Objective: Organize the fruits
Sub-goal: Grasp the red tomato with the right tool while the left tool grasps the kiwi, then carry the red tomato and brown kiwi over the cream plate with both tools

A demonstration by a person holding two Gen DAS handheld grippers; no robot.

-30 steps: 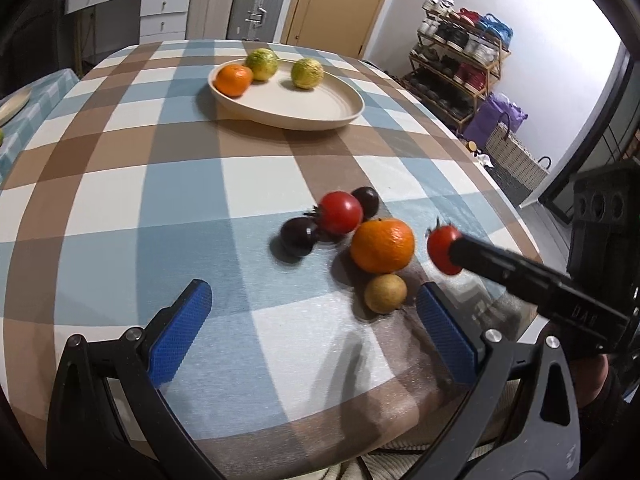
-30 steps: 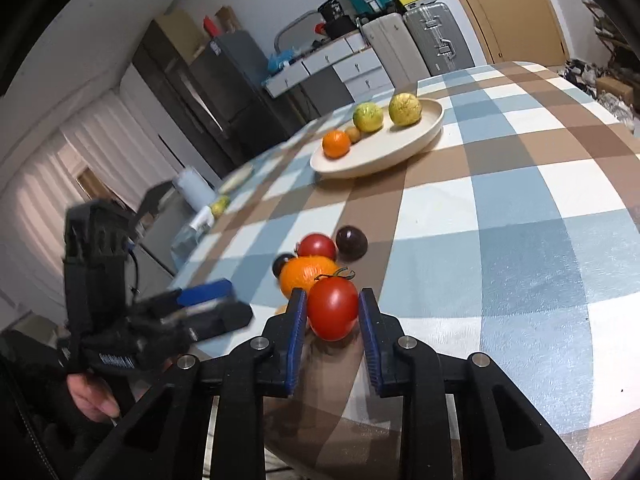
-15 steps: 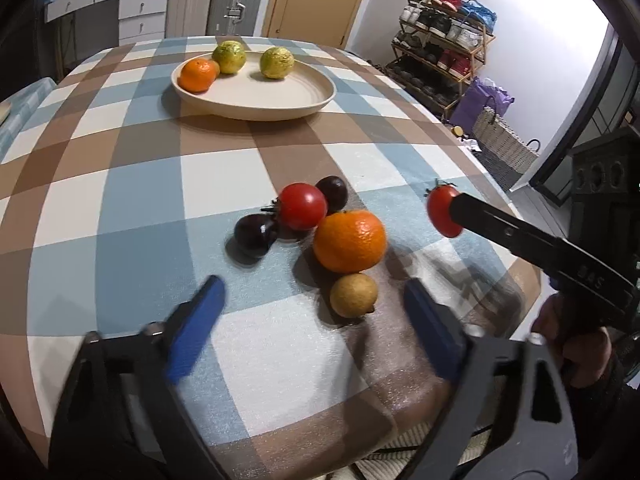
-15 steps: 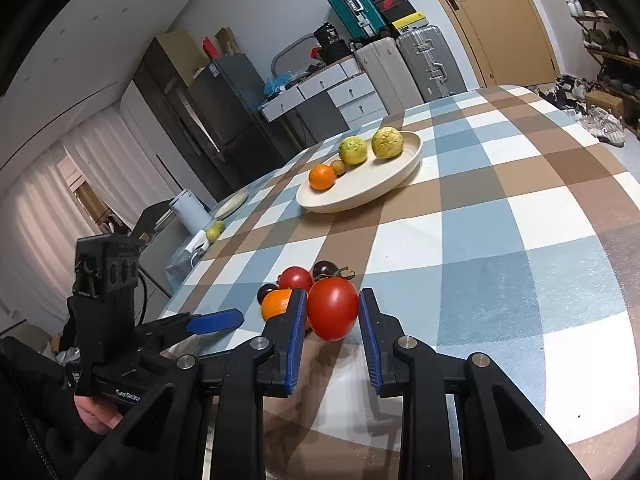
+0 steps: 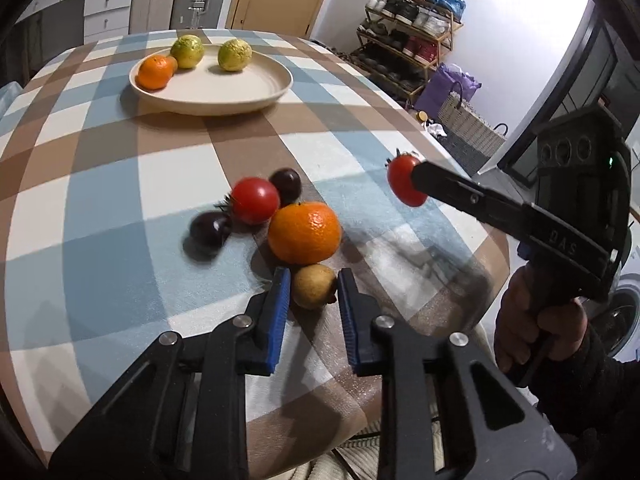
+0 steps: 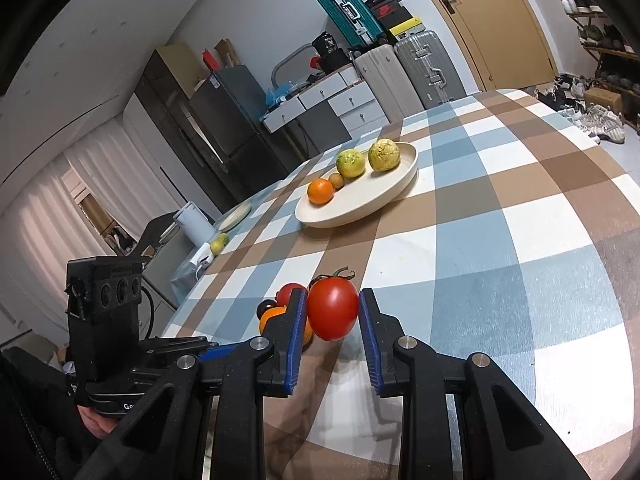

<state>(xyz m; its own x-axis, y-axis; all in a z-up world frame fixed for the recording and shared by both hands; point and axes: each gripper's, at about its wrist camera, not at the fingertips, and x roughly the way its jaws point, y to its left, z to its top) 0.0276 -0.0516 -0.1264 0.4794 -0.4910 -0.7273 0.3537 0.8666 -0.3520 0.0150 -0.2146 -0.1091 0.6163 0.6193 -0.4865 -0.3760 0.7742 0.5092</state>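
On the bench, toward its far left, the plate carried a small orange and two yellow-green fruits, with bare room on its right half. Nearer, in the middle, lay the loose cluster: a dark plum, a red tomato with a second plum just behind it, and a big orange touching the tomato.

Directly in front of the big orange sat the brown fruit, and the left gripper straddled it. Its jaws had just been closing, and the blue fingers now stood against the fruit's two sides, apparently gripping it while it rested on the cloth. The fruit was roundish, with no long axis to mind.

To the right, raised above the bench, the right gripper was clamped on a second tomato, stem up.

The plate lay straight ahead of both grippers, beyond the cluster. For the left hand, the path to it ran over the big orange, which almost touched the brown fruit, so a lift probably had to come before any forward travel. The right hand, already clear of the cloth, looked freer to go first.
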